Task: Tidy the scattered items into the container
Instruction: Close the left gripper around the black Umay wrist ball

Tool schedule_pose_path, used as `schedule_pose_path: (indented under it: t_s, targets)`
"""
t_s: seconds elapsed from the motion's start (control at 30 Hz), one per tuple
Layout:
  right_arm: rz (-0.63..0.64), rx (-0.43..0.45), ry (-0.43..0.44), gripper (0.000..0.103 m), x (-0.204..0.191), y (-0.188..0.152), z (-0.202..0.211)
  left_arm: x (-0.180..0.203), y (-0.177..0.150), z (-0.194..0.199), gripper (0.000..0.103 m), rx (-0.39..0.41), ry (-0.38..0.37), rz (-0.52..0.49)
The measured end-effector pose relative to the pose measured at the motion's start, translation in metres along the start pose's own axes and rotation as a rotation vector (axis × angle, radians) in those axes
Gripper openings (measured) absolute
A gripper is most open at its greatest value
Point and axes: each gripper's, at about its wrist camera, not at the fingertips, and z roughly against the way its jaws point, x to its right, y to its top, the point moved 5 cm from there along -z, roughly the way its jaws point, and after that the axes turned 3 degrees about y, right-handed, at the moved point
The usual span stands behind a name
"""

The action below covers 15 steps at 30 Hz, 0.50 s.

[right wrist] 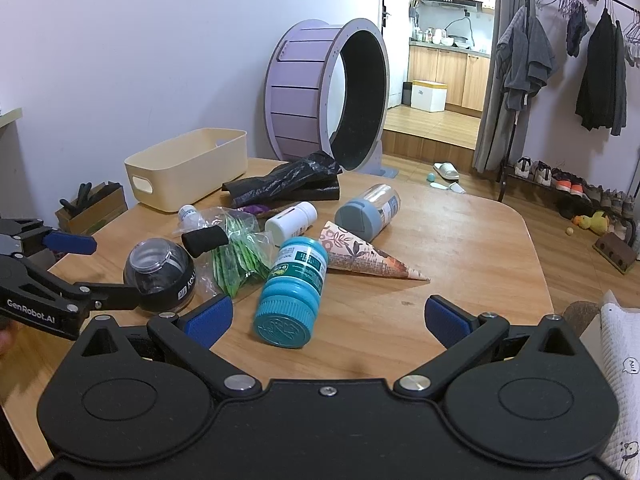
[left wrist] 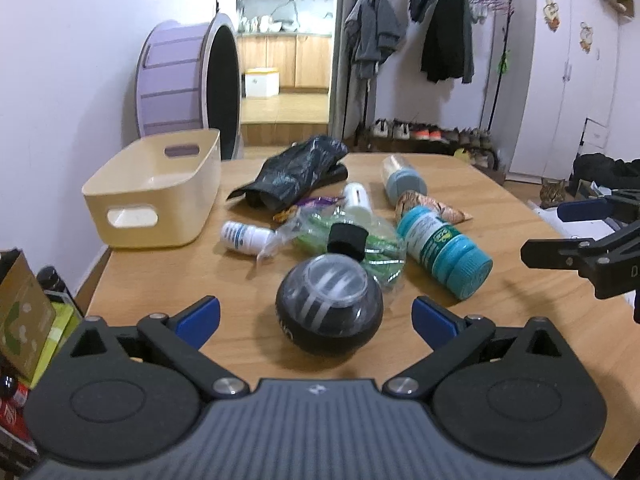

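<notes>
tabletop [right wrist: 460, 240]: wooden, carrying everything
bin [left wrist: 160, 196]: sitting at the far left corner
black bag [left wrist: 296, 172]: lying beside the bin
bottles: teal [left wrist: 444, 256], grey-capped [left wrist: 402, 178] and two white [left wrist: 357, 200] [left wrist: 244, 236] lying on their sides
cone [right wrist: 368, 256]: lying near the teal bottle
ball [left wrist: 328, 312]: resting nearest
green packet [right wrist: 236, 256]: lying mid-pile

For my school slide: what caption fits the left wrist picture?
Open left gripper facing a black ball, cream bin behind.

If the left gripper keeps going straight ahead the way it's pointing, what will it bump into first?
Most likely the black ball with the clear dome. It sits on the table right in front of the left gripper, centred between its open jaws, with nothing nearer. Depth is hard to judge, so contact could come sooner than it looks.
</notes>
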Motion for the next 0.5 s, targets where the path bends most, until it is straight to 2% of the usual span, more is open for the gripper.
schedule_pose_path:
  t_s: [0.13,0.23,0.27,0.37,0.5]
  targets:
    - [-0.006,0.001,0.003,0.103,0.001,0.000,-0.001,0.000,-0.004,-0.008,0.096,-0.019,-0.022,-0.006]
    - [-0.011,0.003,0.007,0.103,0.001,0.000,-0.001,-0.004,-0.006,-0.014,0.088,-0.012,-0.016,0.001]
    - [-0.014,0.003,0.008,0.103,0.002,0.001,-0.001,-0.005,-0.007,-0.017,0.081,-0.024,-0.023,0.003]
    - [-0.020,0.002,0.012,0.103,0.002,0.000,-0.002,-0.005,-0.011,-0.022,0.080,-0.015,-0.060,0.006]
    - [-0.020,-0.003,0.017,0.103,0.000,-0.001,-0.002,0.001,-0.015,-0.026,0.081,0.019,-0.052,-0.045]
